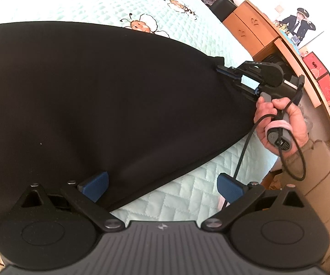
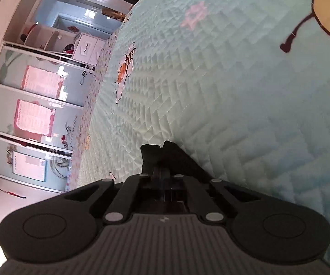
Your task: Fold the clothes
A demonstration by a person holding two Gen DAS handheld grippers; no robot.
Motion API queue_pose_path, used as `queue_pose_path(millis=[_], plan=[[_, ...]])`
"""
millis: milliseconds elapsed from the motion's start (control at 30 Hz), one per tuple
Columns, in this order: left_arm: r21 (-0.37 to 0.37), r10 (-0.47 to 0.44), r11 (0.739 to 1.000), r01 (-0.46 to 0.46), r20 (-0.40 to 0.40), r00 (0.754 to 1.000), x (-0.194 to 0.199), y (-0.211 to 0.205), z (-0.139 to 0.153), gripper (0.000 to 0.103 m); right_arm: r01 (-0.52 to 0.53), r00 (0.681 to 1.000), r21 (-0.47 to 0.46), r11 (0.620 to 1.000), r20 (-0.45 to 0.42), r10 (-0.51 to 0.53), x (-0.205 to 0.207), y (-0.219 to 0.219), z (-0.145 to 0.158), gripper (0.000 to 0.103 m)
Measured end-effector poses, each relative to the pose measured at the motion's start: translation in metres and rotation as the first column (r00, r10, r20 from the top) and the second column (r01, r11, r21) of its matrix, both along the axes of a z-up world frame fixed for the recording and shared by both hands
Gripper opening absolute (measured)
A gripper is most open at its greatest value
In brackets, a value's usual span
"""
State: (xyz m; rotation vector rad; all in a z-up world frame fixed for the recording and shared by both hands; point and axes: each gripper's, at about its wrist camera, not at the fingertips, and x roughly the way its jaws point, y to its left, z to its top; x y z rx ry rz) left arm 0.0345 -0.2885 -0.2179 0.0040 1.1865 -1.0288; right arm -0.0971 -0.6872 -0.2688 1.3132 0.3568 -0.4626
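Left wrist view: a black garment [image 1: 91, 96] lies spread over a pale green quilted bedspread [image 1: 183, 197] printed with cartoon bees. The left gripper [image 1: 162, 186] stands wide open, its blue pads [image 1: 95, 185] well apart; one pad sits at the garment's near hem and the other over bare quilt, and nothing is between them. Across the cloth, the right gripper [image 1: 222, 70] is pinched on the garment's far corner, held by a hand [image 1: 279, 123] with a cable looping below it. The cloth between the two grippers looks smooth and slightly raised toward that held corner.

Whether this is a fold being set up or one just laid down, the picture does not settle. Either way, my judgement is that a clean fold here depends on keeping the held corner taut and low, so the fabric does not drag or bunch, and on lining edge to edge before anything is let go. The thin, limp cloth will likely slip if gripped too near its very edge.

Faint pale lettering on the bedspread near the top is too washed out to read. A small mark on the gripper body is not legible.

Right wrist view: the right gripper [image 2: 161, 160] is closed tight on a small peak of the black garment [image 2: 174, 153], with the bedspread [image 2: 245, 91] running beyond. On the wardrobe doors [image 2: 34, 114] at left, pink sheets carry text too small to read; script beside them seems to include "WEDDING", though I cannot be sure.
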Motion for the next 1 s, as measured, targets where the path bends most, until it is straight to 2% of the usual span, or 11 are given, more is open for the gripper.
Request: queue_pose_path(millis=[100, 167, 300, 367, 400, 500, 567, 767, 900, 1000], plan=[[0.001, -0.004, 1.000, 0.004, 0.007, 1.000, -0.001, 0.001, -0.001, 0.103, -0.012, 1.000, -0.013, 1.000, 0.014, 0.012, 0.002, 0.001, 0.010, 0.000], [0.000, -0.002, 1.000, 0.002, 0.006, 1.000, -0.001, 0.002, -0.001, 0.103, -0.019, 1.000, -0.021, 1.000, 0.023, 0.020, 0.003, 0.002, 0.017, 0.008], [0.001, -0.003, 1.000, 0.003, 0.010, 1.000, -0.003, 0.004, -0.001, 0.103, -0.034, 0.999, -0.039, 0.999, 0.040, 0.036, 0.006, 0.003, 0.030, 0.010], [-0.001, -0.004, 1.000, 0.004, 0.009, 1.000, -0.003, 0.005, -0.002, 0.103, -0.032, 0.998, -0.051, 0.998, 0.044, 0.034, 0.011, 0.000, 0.035, 0.018], [-0.002, -0.003, 1.000, 0.003, 0.006, 1.000, -0.002, 0.006, -0.002, 0.103, -0.031, 0.999, -0.055, 0.998, 0.040, 0.034, 0.014, -0.001, 0.038, 0.018], [-0.006, 0.002, 1.000, -0.002, 0.001, 1.000, -0.006, 0.008, -0.003, 0.103, -0.012, 1.000, -0.034, 0.999, 0.001, 0.012, 0.024, -0.007, 0.031, 0.016], [-0.005, 0.002, 1.000, -0.002, 0.003, 1.000, -0.006, 0.008, -0.002, 0.103, 0.008, 0.999, -0.002, 1.000, -0.038, -0.008, 0.025, -0.013, 0.021, 0.000], [-0.010, 0.002, 1.000, -0.002, 0.005, 1.000, -0.007, 0.006, -0.002, 0.103, 0.005, 0.998, -0.023, 1.000, -0.066, -0.007, 0.024, -0.013, 0.016, 0.000], [-0.019, 0.003, 1.000, -0.003, 0.004, 1.000, -0.006, 0.005, -0.001, 0.103, 0.021, 0.998, -0.001, 1.000, -0.059, -0.021, 0.018, -0.015, 0.012, 0.000], [-0.012, -0.005, 1.000, 0.005, 0.016, 1.000, -0.004, -0.001, 0.000, 0.103, 0.019, 0.997, -0.023, 1.000, -0.077, -0.020, 0.014, -0.015, 0.018, 0.000]])
